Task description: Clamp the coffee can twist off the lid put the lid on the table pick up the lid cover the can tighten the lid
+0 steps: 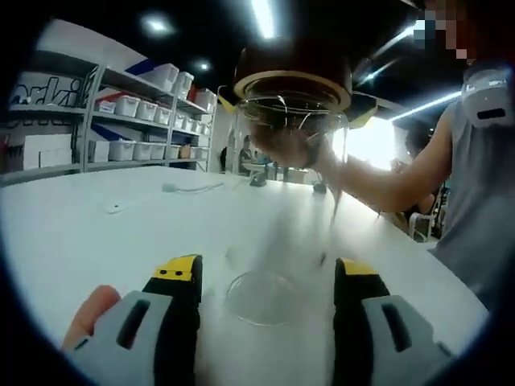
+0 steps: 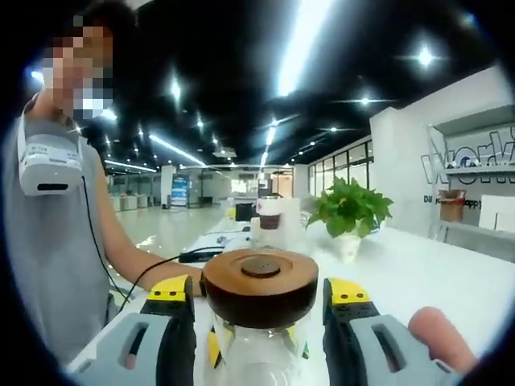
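We wear a grey sleeveless top (image 2: 48, 265); our grippers have grey bodies, black jaws, yellow tips.

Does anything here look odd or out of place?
Yes: the glass can hangs in the air above the table, not standing on it. The right gripper grips its wooden lid. Nothing looks spilled or broken.

We see the can (image 2: 257, 354), clear glass, upright, its round brown wooden lid (image 2: 259, 285) seated on top. In the left gripper view the can (image 1: 291, 121) hangs raised above the white tabletop (image 1: 96, 233), blurred.
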{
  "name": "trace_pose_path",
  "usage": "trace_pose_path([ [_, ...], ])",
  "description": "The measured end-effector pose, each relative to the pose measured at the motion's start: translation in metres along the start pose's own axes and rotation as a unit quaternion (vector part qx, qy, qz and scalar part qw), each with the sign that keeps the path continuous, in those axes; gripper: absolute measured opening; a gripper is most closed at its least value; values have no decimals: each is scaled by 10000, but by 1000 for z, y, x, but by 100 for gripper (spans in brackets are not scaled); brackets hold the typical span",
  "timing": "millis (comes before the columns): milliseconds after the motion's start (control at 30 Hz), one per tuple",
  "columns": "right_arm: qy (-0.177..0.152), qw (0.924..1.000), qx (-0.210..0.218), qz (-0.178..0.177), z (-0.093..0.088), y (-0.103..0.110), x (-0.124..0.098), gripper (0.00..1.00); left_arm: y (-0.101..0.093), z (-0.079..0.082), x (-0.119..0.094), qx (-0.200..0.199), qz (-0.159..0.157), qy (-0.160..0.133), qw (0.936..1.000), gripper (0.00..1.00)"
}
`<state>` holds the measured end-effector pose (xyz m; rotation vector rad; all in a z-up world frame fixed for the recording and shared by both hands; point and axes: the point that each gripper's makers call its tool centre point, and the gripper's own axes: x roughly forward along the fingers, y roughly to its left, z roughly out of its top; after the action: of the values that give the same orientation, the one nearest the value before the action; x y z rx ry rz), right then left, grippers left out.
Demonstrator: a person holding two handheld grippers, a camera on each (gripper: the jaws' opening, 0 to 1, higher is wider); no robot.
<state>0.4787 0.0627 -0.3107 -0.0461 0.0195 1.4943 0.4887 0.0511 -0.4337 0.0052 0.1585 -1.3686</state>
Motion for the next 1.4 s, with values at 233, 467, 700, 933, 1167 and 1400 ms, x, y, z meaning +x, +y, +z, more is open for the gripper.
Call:
trace_pose_path([
  [233,-65,9997,5,-229,2,-4,-8,61,-3,2,1,54,-41,-34,10000,56],
  [467,26,9990,-139,-417,4,-4,-26,60,1,18,-6,-122,35,-340,9993,52],
  [700,-5,9984,-207,-527,3,-10,-37,58,0,77,-34,257,66,-957,9951,56],
  [933,38,9985,-313,-448,6,-14,-30,54,-12,120,-35,629,-272,-1073,9919,54],
  [1167,-129,9994,-254,-207,10,-4,-25,47,-14,132,-27,725,-386,-1024,9913,45],
  [1400,-54,9993,-227,-298,1,-5,-20,46,-9,132,-26,708,-370,-985,9919,40],
])
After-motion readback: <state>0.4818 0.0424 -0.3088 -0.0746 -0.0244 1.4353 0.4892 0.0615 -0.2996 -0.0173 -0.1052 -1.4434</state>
